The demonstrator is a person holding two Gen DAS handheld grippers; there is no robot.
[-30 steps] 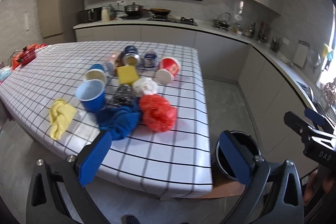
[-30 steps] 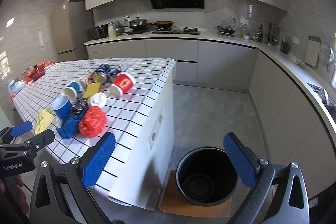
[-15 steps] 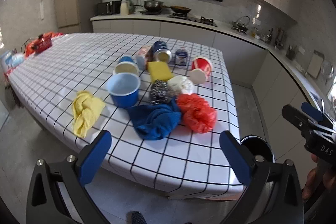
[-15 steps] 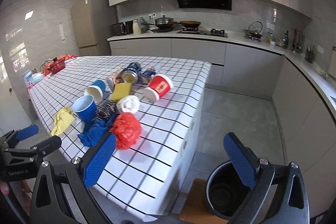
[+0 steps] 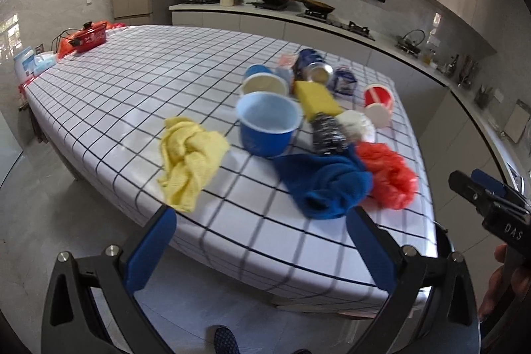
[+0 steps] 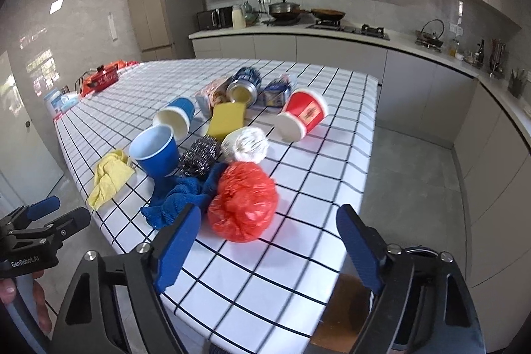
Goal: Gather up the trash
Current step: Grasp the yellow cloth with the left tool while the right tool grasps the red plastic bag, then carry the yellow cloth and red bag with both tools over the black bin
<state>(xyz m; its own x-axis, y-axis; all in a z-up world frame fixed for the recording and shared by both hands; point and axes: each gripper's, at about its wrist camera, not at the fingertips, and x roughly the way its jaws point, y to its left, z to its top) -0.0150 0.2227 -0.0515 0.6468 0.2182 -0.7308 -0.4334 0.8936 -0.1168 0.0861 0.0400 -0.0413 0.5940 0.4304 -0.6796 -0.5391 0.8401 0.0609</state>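
Observation:
A pile of trash lies on the checked table [image 5: 132,82]: a red plastic bag [image 6: 244,201] [image 5: 388,175], a blue cloth [image 5: 325,184] [image 6: 179,198], a yellow cloth [image 5: 189,155], an upright blue cup [image 5: 267,125] [image 6: 156,151], a second blue cup on its side [image 6: 174,118], a steel scourer [image 6: 199,155], a white wad [image 6: 245,145], a yellow sponge [image 6: 227,118], a red paper cup [image 6: 303,115], a tin can [image 6: 242,88]. My left gripper [image 5: 262,251] is open and empty before the table's near edge. My right gripper [image 6: 268,247] is open and empty just short of the red bag.
A black bin's rim [image 6: 415,251] shows on the floor past the table's right corner, behind my right finger. A red pot [image 5: 88,37] and boxes stand at the table's far left end. Kitchen counters run along the back and right walls.
Both grippers have moved up and toward the table, swinging left. The trash pile is now closer and larger in both views. The bin has slid nearly out of view.

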